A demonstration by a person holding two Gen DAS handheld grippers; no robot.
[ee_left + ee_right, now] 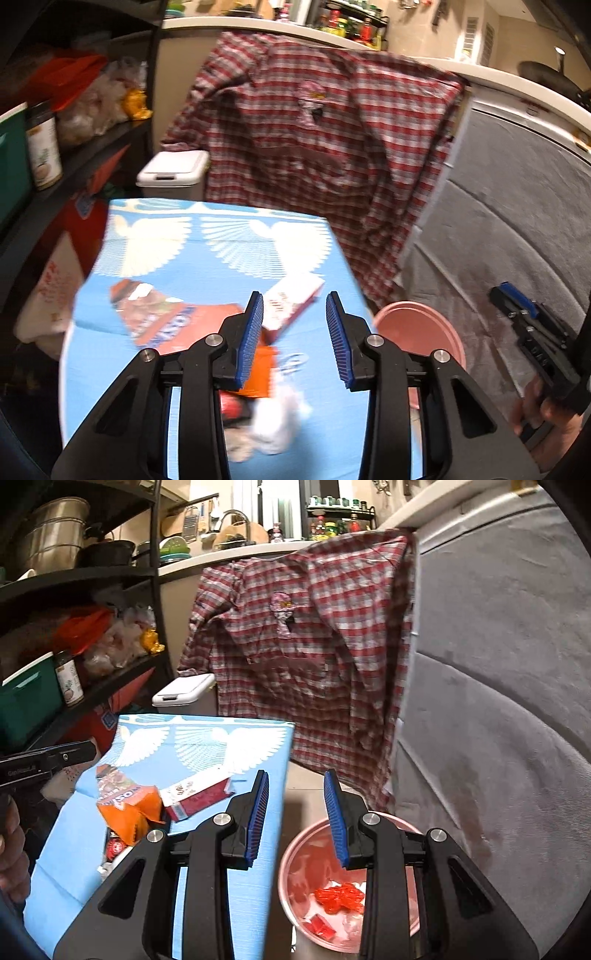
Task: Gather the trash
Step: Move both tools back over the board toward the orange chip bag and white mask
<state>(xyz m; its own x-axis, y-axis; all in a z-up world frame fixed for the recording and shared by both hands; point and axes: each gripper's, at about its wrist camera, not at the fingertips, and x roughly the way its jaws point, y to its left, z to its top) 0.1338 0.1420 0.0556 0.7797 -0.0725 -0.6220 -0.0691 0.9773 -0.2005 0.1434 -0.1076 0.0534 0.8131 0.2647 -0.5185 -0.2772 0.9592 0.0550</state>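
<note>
A table under a blue cloth (184, 266) carries the trash: an orange snack bag (166, 325), a red and white box (299, 291), crumpled white plastic (277, 417) and a small red piece (232, 406). My left gripper (295, 299) hovers open above this pile with nothing between its fingers. The pink bin (417, 325) stands beside the table's right edge. In the right wrist view, my right gripper (296, 775) is open and empty above the bin's rim (291, 849), and red wrappers (340, 897) lie inside. The bag (129, 812) and box (199, 794) show at left.
A red plaid shirt (314, 147) hangs from the counter behind the table. A white lidded bin (173, 173) stands on the floor beyond it. Dark shelves (74, 147) with jars and bags line the left; a grey covered surface (498, 221) fills the right.
</note>
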